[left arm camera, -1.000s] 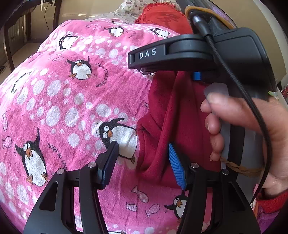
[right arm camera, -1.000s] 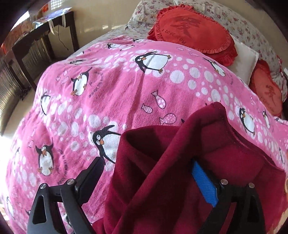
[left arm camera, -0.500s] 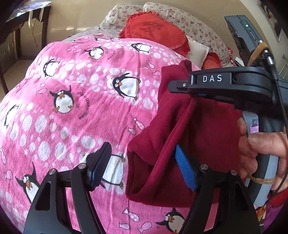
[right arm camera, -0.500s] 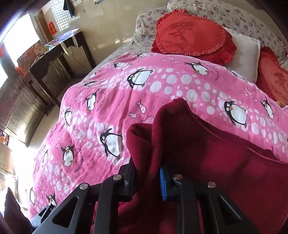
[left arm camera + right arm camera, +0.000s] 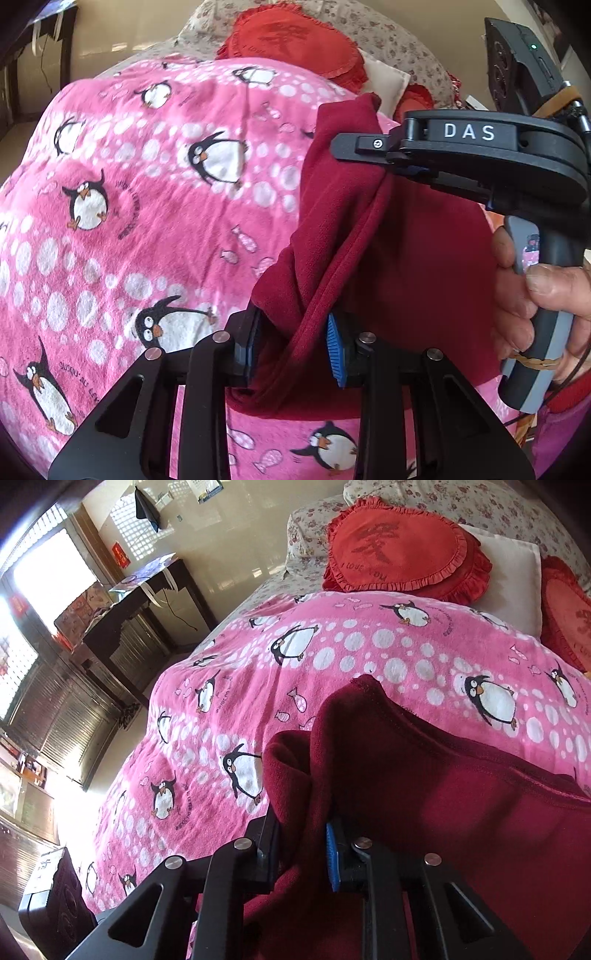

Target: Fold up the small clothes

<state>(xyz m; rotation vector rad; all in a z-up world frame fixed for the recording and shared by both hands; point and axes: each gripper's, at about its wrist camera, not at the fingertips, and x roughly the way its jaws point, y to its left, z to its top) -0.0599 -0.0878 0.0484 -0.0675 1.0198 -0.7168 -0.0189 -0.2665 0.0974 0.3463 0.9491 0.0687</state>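
Observation:
A dark red fleece garment (image 5: 417,266) hangs above the pink penguin blanket (image 5: 147,221), held up by both grippers. My left gripper (image 5: 293,345) is shut on a bunched lower edge of it. My right gripper (image 5: 301,843) is shut on another fold of the garment (image 5: 461,805). In the left wrist view the right gripper (image 5: 399,168) pinches the cloth's upper edge, with the person's hand (image 5: 546,295) on its handle. The rest of the garment's shape is hidden in folds.
Red heart-shaped cushions (image 5: 399,550) and a white pillow (image 5: 513,576) lie at the head of the bed. A dark wooden desk (image 5: 122,616) stands left of the bed, near a bright window. A black box (image 5: 55,904) sits low at the left.
My left gripper was open beside the garment and has now shut on its lower edge. My right gripper shut on its fold half a second ago and has lifted the cloth higher.

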